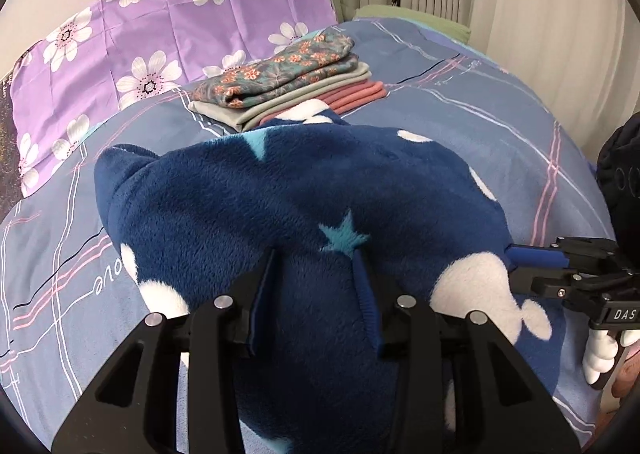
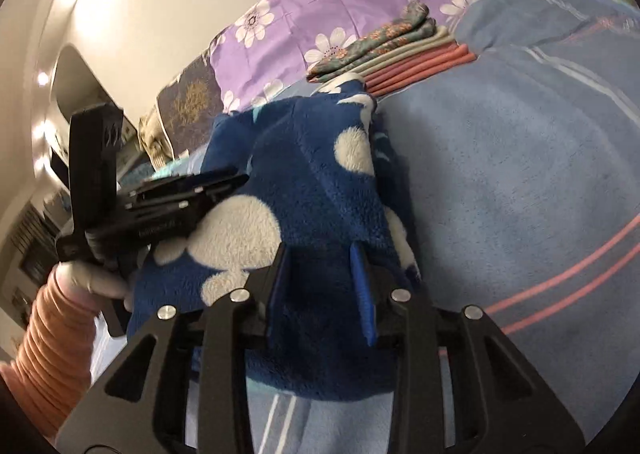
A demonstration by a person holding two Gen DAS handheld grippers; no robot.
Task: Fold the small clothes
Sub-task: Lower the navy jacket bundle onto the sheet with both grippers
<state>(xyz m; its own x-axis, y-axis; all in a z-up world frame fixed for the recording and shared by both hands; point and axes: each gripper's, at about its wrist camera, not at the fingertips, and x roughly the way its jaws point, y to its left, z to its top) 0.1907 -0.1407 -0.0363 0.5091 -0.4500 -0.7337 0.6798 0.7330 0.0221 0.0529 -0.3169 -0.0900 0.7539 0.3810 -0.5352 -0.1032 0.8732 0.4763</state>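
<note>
Fleece garment (image 1: 304, 213) fills mid-frame on the bedspread (image 1: 480, 113). My left gripper (image 1: 316, 290) clamps it. My right gripper (image 2: 320, 286) pinches it too, lower centre.

Fleece garment (image 1: 248, 213): near end cut off by the lower frame edge; underside hidden.
Folded stack (image 1: 288, 89): its near edge hidden behind the fleece; lower layers show edges only.
Right hand-held gripper (image 1: 516, 266): fingertips hidden against the fleece.
Bed (image 1: 460, 101): far corner blurred in the right wrist view.
Room beyond left hand-held gripper (image 2: 236, 179): too blurred to identify.
</note>
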